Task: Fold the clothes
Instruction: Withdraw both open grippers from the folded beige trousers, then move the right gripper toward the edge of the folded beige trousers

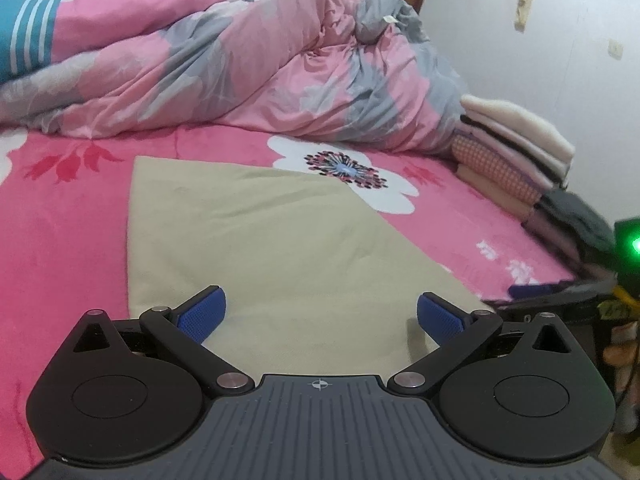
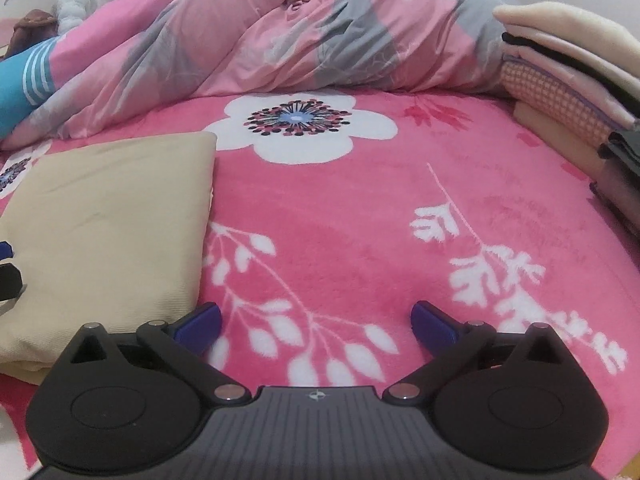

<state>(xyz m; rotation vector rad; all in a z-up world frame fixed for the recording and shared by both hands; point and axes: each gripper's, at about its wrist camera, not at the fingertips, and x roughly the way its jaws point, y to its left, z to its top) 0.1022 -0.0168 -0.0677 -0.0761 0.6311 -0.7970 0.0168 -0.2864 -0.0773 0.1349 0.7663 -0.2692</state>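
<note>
From the left wrist view, the left gripper (image 1: 321,312) stands with its jaws wide and nothing between them, its ribbed blue pads (image 1: 202,314) poised over the near edge of a beige folded garment (image 1: 256,248), a smooth, finely woven cloth lying flat in a rough rectangle that stretches ahead of the tongs. Under it spreads a plush pink blanket (image 1: 64,240) printed with a large white flower. Beyond, a rumpled pink and grey quilt (image 1: 224,64) of thin, creased cotton is heaped across the far side. To the right of the tongs a stack of folded clothes (image 1: 516,148) rises against the white wall, cream fleece on top, a checked layer below. In the right wrist view, the right gripper (image 2: 316,322) is likewise spread wide and empty above the fuzzy blanket's white leaf sprays (image 2: 304,336); the beige garment, thick at its rounded fold, lies just left of its left finger, and the stack sits well to the right. Far left, a person in a white padded jacket (image 2: 82,4) sits behind the quilt.
</note>
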